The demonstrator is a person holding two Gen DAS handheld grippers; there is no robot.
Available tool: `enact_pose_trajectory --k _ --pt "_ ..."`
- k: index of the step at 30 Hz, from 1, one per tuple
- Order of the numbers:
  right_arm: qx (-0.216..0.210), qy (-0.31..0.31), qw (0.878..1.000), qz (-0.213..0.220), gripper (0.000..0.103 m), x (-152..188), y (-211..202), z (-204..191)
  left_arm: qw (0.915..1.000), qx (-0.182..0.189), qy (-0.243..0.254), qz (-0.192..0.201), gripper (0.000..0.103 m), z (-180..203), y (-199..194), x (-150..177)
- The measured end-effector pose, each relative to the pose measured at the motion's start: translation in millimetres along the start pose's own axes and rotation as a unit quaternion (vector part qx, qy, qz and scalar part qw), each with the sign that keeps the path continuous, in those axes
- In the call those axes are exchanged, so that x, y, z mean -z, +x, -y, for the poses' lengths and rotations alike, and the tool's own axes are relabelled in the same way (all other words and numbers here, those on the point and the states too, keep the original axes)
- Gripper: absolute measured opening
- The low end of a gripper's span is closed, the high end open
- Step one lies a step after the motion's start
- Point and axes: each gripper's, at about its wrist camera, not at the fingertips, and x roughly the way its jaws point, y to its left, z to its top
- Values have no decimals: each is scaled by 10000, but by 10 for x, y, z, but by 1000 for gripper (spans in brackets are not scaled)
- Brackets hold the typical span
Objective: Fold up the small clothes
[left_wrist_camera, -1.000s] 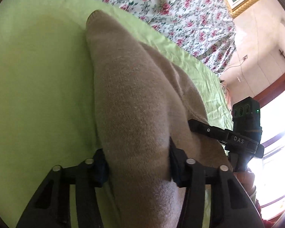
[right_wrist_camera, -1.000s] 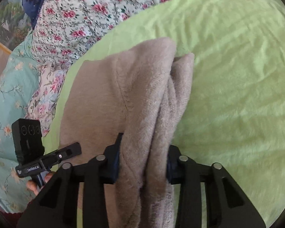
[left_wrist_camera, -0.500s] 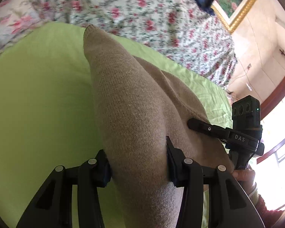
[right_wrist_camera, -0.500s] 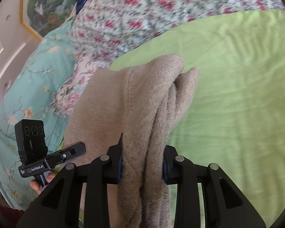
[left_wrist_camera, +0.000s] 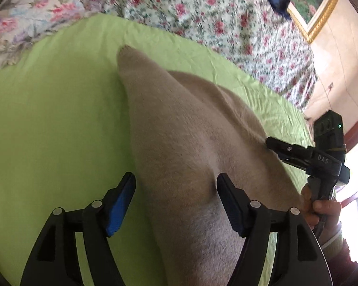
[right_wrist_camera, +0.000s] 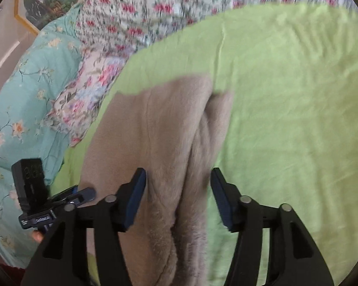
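The left gripper [left_wrist_camera: 176, 186] stands with its jaws spread on either side of a beige knit garment [left_wrist_camera: 191, 147] lying on the green sheet [left_wrist_camera: 47, 119]. Beside the garment, a hand [left_wrist_camera: 322, 208] holds the right gripper [left_wrist_camera: 278, 148].

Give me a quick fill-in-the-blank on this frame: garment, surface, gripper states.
1. The sweater is ____ in colour.
2. It lies on a ____ sheet.
3. The left gripper has its jaws ____.
4. The right gripper has its jaws ____.

Missing words: beige; green; open; open
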Motion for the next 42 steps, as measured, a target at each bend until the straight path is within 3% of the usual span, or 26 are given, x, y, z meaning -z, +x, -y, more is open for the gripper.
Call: enact_pose_trajectory --k 3,6,7,9,11,14,17,23,31,36,42 --pt "-38 57 9995 323 59 -181 -99 1 9994 -20 -243 231 74 -103 -118 -26" --pt "45 98 9999 114 54 -332 118 -27 9991 -104 -359 207 72 -135 -93 -53" --pt "90 130 9999 -43 48 -361 242 -33 9991 -129 -360 178 72 -132 -78 -54" --pt "197 121 9995 -200 15 -357 374 -67 9993 -190 -304 111 71 -104 -25 -47" --pt "123 8 9999 26 9 -351 290 -162 9994 -247 -245 60 67 -73 -5 -51" --pt "-231 -122 9973 689 8 -234 -118 -293 9995 -305 -67 41 65 -22 -26 -32" --pt "-88 60 9964 846 8 -61 -269 -182 9995 -309 73 -19 65 21 -19 25" --pt "509 454 9973 274 8 32 173 150 9992 -272 123 -247 66 24 101 147" --pt "872 249 9957 184 8 78 241 123 9985 -364 190 -368 73 13 189 236" --pt "851 340 9956 185 12 89 184 114 9986 -390 69 -339 73 27 110 235" --pt "584 568 9960 366 17 252 -187 50 9988 -436 153 -177 67 84 -185 327"
